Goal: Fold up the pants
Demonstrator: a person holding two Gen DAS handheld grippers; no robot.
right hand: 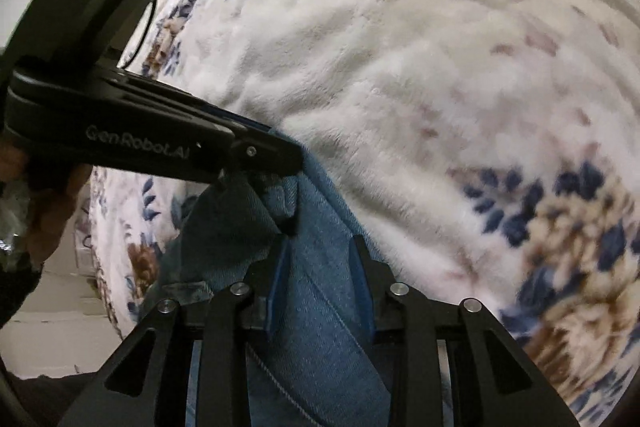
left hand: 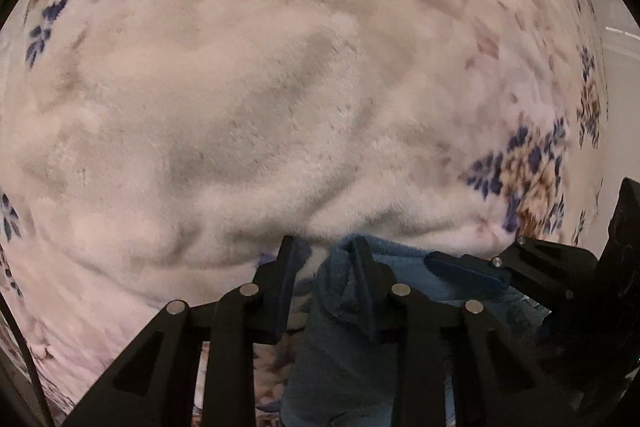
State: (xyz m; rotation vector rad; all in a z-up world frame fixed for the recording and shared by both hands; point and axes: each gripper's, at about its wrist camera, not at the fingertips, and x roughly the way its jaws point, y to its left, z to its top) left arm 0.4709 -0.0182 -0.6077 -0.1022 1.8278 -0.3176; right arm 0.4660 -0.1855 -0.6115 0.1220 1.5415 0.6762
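Observation:
The pants (right hand: 320,327) are blue denim, lying bunched on a white fleece blanket (right hand: 400,67) printed with blue and brown flowers. My right gripper (right hand: 320,255) points steeply down, and a denim fold with a stitched seam fills the gap between its fingers. My left gripper (right hand: 296,159) comes in from the left, and the cloth rises to its tip. In the left wrist view, my left gripper (left hand: 324,255) has a ridge of the pants (left hand: 340,299) pinched between its narrow jaws, bunched against its right finger. The right gripper (left hand: 432,261) lies close beside it on the same denim edge.
The blanket (left hand: 240,107) spreads wide ahead of both grippers, soft and rumpled. In the right wrist view a hand (right hand: 40,195) holds the left gripper's handle, a thin cable (right hand: 144,31) hangs by it, and the blanket's edge drops to a pale floor (right hand: 60,319) at lower left.

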